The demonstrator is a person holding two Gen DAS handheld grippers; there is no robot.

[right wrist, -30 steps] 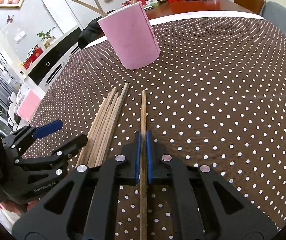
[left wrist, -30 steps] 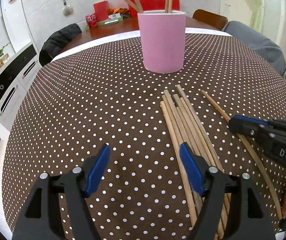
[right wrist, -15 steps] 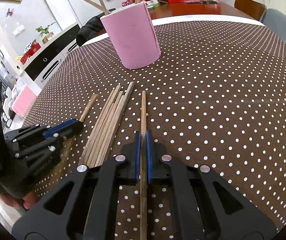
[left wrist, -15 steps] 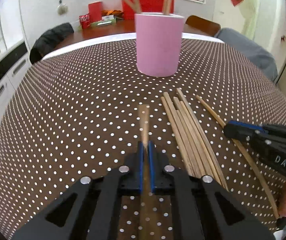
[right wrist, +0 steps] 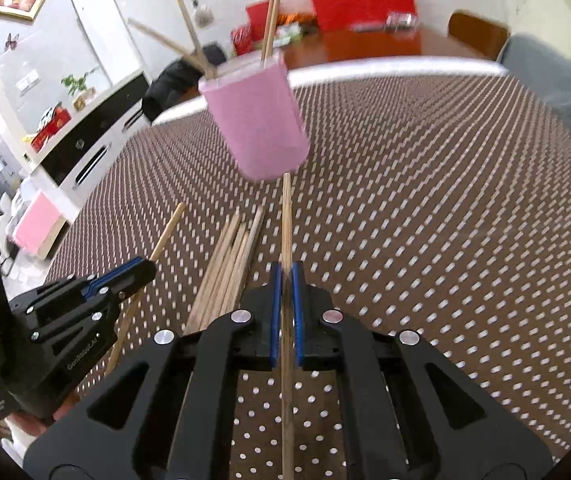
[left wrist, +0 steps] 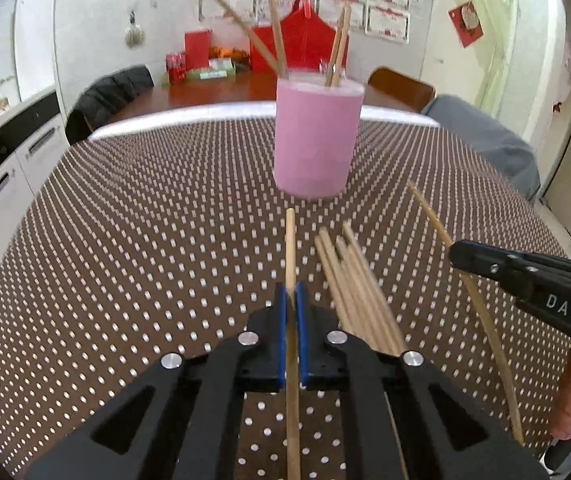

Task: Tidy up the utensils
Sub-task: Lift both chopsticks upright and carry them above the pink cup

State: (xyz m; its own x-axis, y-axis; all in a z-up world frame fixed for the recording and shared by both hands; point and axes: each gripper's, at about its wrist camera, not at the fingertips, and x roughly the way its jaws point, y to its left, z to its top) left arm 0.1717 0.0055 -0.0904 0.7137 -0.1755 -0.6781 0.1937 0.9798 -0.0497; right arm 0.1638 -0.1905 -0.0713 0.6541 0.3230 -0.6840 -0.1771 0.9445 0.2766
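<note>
Both grippers are mid-pickup: the left gripper point(left wrist: 292, 300) is clamped on 1 chopstick point(left wrist: 290, 248), the right gripper point(right wrist: 284, 280) on another stick point(right wrist: 286, 220). Both sticks point toward the pink cup point(left wrist: 314, 140), which already holds 4. A loose bundle point(left wrist: 355, 280) lies on the dotted cloth point(left wrist: 125, 240) between the 2 grippers. Next, I'd guess, each stick needs tipping upright and lowering into the cup without knocking it
</note>
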